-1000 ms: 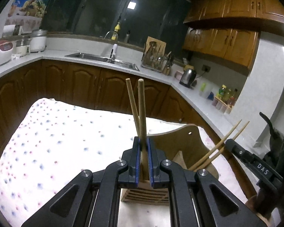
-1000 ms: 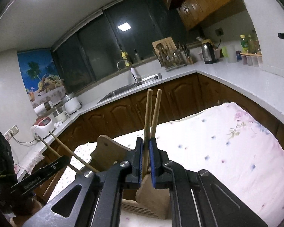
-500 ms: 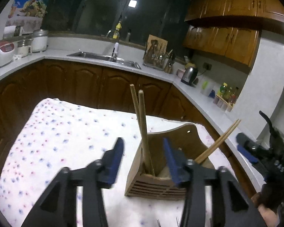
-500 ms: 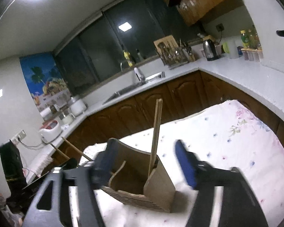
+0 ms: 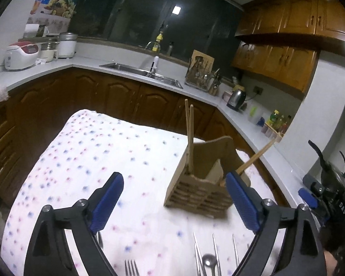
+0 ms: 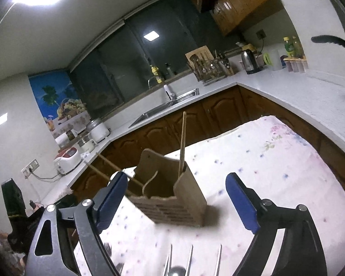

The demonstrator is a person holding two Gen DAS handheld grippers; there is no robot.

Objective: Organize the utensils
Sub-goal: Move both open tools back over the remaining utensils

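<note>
Two pairs of wooden chopsticks stand in a wooden utensil holder [image 5: 201,188] that sits on the tabletop [image 5: 85,161], which is covered in a white cloth dotted with small blue and pink flowers. The holder is a light brown box with a slatted front, plain side walls and a taller curved back panel; inside, a divider splits it into compartments. In the left wrist view one pair of chopsticks [image 5: 189,138] rises nearly upright from the left compartment, tips crossing close together, while the other pair [image 5: 256,158] leans out to the right from the opposite compartment. The right wrist view shows the same holder [image 6: 172,197] from another angle, with the upright chopsticks [image 6: 182,145] overlapping into one thin line. The left gripper [image 5: 172,200] has its blue-padded fingers [image 5: 107,200] spread wide, grasping nothing, with the holder framed beyond them. The right gripper [image 6: 176,200] is likewise released, fingers [image 6: 240,200] apart and empty. Near the bottom edge of the left view, metal forks [image 5: 131,267] and a spoon [image 5: 208,261] lie on the cloth, somewhat blurred.
</note>
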